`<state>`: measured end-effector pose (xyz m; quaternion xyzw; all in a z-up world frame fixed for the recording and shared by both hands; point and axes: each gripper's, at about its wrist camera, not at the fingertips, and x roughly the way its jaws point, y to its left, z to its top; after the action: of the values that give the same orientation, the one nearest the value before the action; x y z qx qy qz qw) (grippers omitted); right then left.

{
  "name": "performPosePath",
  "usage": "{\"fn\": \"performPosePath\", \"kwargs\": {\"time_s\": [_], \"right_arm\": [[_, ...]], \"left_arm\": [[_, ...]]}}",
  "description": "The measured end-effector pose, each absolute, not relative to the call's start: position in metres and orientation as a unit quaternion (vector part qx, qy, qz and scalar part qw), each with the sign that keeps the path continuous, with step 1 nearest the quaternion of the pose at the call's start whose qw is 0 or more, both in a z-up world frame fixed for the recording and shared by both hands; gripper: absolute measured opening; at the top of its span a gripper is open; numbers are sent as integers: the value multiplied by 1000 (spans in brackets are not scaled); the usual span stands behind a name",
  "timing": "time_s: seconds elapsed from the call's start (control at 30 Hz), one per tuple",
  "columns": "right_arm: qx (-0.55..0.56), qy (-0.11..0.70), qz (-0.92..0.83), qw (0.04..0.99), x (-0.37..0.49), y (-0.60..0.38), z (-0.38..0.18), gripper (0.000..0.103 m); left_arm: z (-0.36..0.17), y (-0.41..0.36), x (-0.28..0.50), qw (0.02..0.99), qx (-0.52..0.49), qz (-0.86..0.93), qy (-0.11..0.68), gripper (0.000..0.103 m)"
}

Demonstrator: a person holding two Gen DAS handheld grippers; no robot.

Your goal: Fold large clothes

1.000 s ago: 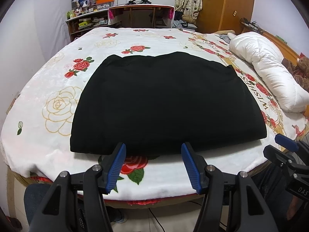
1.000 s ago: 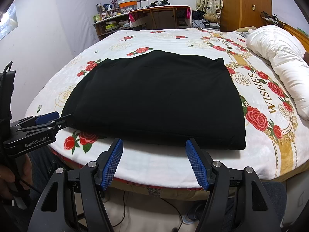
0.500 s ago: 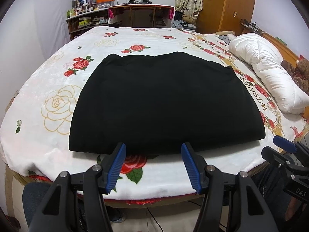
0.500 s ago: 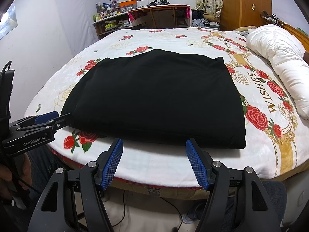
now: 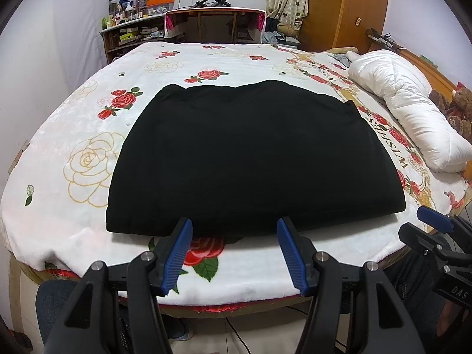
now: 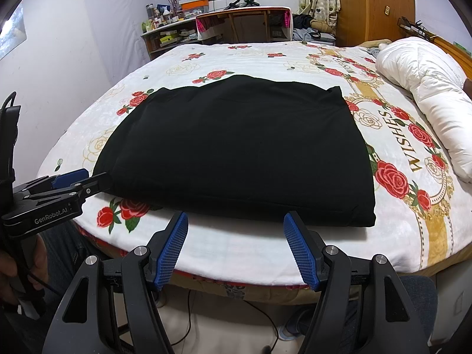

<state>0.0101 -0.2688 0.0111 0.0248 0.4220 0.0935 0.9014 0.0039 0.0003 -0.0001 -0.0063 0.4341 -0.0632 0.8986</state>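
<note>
A black garment (image 5: pixel 236 159) lies flat as a broad folded rectangle in the middle of the bed (image 5: pixel 88 159), on the rose-patterned blanket, its near edge running along the bedside so both hands can reach it without leaning. The left gripper (image 5: pixel 234 253) hangs just short of that edge toward its left part, jaws parted and holding nothing; the right gripper (image 6: pixel 236 250) hangs likewise off the right part, jaws parted and bare. Each being angled down at the hem, they look placed to take two points of the near edge for another fold, and the white duvet (image 6: pixel 427 94) bunched at the headboard leaves room for it
</note>
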Motion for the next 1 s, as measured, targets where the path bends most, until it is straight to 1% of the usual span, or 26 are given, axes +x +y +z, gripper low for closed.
{"fn": "performPosePath", "kwargs": {"time_s": [1.0], "right_arm": [[23,424,93,901,11,-268,11,68]], "left_arm": [[-4,-6,4,900,10,-60,432,62]]}}
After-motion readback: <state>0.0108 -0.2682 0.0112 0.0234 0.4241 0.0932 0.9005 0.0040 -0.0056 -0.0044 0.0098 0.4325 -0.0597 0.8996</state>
